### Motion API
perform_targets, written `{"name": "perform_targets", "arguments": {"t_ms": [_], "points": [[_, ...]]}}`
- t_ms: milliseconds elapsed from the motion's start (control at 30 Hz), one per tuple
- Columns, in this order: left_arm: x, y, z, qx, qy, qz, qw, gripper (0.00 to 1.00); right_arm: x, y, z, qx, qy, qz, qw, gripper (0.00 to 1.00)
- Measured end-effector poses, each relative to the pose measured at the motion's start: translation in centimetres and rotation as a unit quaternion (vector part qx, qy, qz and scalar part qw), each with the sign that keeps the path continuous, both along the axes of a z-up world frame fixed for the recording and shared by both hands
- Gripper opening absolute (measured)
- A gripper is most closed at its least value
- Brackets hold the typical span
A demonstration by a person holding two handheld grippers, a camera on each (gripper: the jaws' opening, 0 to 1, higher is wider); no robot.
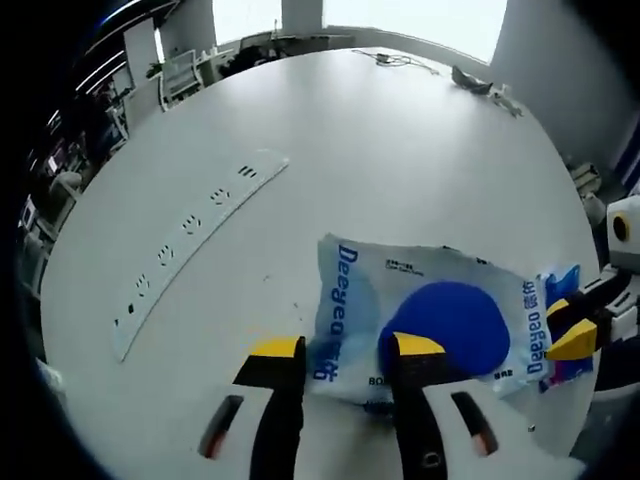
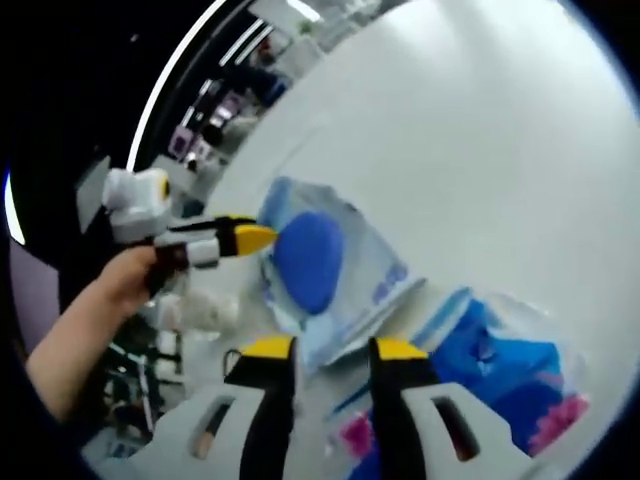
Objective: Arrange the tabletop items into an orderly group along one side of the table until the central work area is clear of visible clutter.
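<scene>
We see a big white desk (image 1: 400, 150) with a smooth top and a round edge. On it, near the side closest to us, lies one soft, shiny plastic pack (image 1: 430, 315) in pale blue. It has a big dark blue round spot and the word "Deeyeo" in blue letters on two of its edges. In the left gripper view, the left gripper (image 1: 347, 348) has its yellow-tipped jaws apart, one on each side of the pack's near corner, and we cannot tell if they touch it. A long flat white power strip (image 1: 195, 245) with several sockets lies well apart from the pack, off to the left. The right gripper (image 1: 572, 325) comes in from the right, at the pack's far end, just beside a second, bright blue packet (image 1: 565, 285). In the right gripper view, the right gripper's jaws stand apart and hold nothing, with the bright blue packet with pink marks (image 2: 500, 380) under and beside them. A hand (image 2: 125, 280) holds the left gripper there.
</scene>
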State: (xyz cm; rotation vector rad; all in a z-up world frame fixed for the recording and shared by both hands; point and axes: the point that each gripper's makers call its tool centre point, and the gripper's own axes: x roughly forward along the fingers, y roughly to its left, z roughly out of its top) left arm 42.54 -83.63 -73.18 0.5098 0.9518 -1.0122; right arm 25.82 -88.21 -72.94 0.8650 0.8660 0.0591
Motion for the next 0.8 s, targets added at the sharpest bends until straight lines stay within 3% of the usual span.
{"name": "perform_targets", "arguments": {"t_ms": [67,100,133,233,433,600,800], "points": [[0.7,1.3,-0.2,0.039,-0.027,-0.009,0.9989,0.11,-0.1,-0.1,-0.2,-0.002,0.006,-0.001,1.0,0.16],[0.8,1.7,-0.3,0.054,-0.035,-0.013,0.9979,0.08,-0.1,-0.1,-0.3,-0.001,0.006,0.002,1.0,0.13],[0.3,1.3,-0.5,0.041,-0.022,-0.012,0.9988,0.07,-0.1,0.0,-0.4,0.005,0.006,0.006,1.0,0.07],[0.1,1.4,-0.2,0.041,-0.02,-0.009,0.9989,0.03,-0.2,-0.2,-0.7,0.01,0.009,0.0,0.9999,0.0],[-0.4,1.3,0.4,0.046,-0.024,-0.003,0.9987,0.0,0.2,-0.8,0.1,-0.006,-0.003,-0.007,1.0,0.0],[-0.3,1.2,2.6,0.02,-0.025,0.034,0.9989,0.0,0.3,-1.9,1.1,-0.016,-0.019,-0.011,0.9996,0.0],[-0.9,1.7,4.2,0.02,-0.034,0.044,0.9982,0.0,0.9,-3.3,2.7,-0.012,-0.036,-0.028,0.9989,0.0]]}}
